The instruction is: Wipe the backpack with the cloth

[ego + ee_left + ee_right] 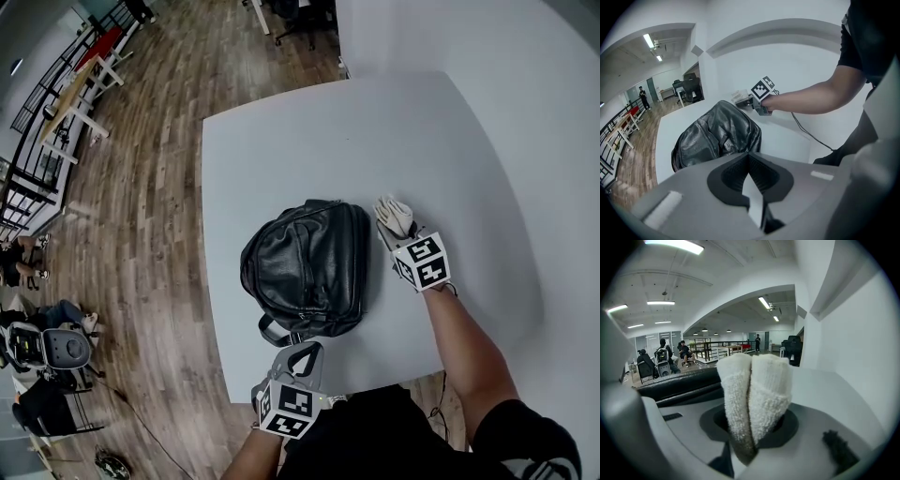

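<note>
Backpack: the black leather backpack lies flat near the middle of the white desk, with a strap loop trailing off its near end toward the person.
Cloth: a folded white cloth sits just beside the backpack's far right corner. The head view seems to show a thin strip of desk between them, so I judge they are not touching.
Right hand-held gripper: the right hand-held gripper has its jaws clamped on the cloth. The fold sticks out forward past the jaws, and the backpack is a dark band low to its left.
Left hand-held gripper: the left hand-held gripper hovers at the near edge of the desk, close to the strap loop. In its own view the left hand-held gripper has its jaws drawn together at the tips with nothing between them, and it points at the backpack.
Done: the cloth is picked up, folded into a wiping pad and brought to the backpack's side.
Left: the wiping itself. No view shows the cloth pressed on the leather, and the surface shows no mark that tells wiped areas from unwiped ones.
Judgement: probably early in the task, or between strokes. The top panel, sides and strap may all remain to be covered.
Likely next need: bring the cloth onto the leather. The empty gripper could steady the backpack so it does not slide.
</note>
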`<state>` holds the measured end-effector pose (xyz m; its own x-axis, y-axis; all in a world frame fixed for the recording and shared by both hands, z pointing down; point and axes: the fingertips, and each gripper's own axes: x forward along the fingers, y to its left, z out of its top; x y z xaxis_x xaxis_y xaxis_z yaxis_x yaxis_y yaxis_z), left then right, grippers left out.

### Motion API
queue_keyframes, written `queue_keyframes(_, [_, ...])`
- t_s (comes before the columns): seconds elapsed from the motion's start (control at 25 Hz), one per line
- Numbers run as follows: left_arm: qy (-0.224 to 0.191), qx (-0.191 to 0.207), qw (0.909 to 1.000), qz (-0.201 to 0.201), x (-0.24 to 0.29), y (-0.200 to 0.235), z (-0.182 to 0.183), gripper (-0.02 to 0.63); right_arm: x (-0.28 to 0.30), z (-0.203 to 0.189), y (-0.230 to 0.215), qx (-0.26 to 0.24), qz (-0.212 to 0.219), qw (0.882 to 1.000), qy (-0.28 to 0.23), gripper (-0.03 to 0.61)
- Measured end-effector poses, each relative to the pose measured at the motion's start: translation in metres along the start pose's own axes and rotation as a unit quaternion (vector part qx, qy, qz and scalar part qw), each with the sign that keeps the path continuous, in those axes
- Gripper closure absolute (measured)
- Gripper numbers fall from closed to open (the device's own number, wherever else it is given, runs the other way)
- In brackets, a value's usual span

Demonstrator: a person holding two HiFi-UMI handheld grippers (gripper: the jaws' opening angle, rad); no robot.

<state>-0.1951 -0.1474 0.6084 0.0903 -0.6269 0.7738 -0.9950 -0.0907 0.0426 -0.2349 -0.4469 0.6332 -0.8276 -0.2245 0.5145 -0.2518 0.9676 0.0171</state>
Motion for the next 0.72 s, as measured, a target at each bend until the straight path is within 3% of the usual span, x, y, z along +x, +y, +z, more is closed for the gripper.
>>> queue_keyframes(0.72, [-0.014, -0.017, 0.9996, 0.020, -0.007, -0.009, -0.011, 0.606, -0.008, -0.002, 0.027, -0.042, 0.024, 0.999, 0.003, 0.480])
